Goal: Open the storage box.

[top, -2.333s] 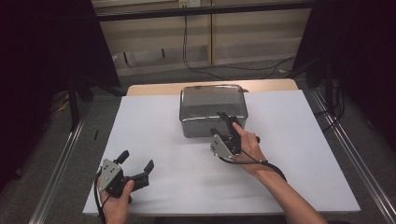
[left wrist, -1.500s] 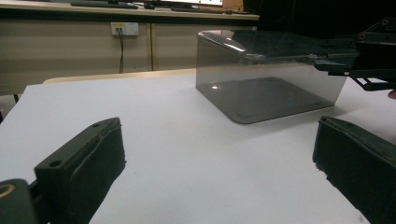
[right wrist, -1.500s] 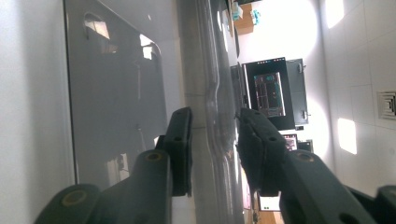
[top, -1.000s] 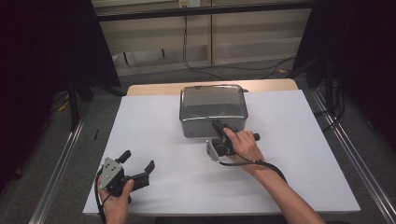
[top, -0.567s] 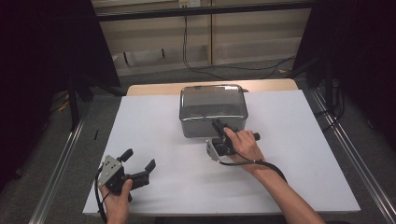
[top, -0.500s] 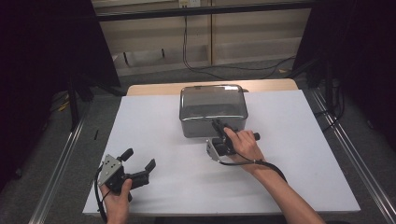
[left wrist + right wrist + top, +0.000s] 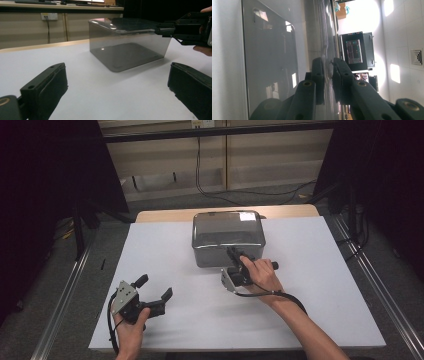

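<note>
While right hand-held gripper point(image 7: 234, 254) pinches box lid edge point(image 7: 325, 45)

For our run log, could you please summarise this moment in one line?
right tongs: shut on box lid edge | left tongs: open, idle

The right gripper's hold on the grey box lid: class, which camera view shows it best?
The right gripper view: the right gripper has both pads pinching the lid edge. The left gripper view shows this side-on. The high view has the hand covering it.
</note>
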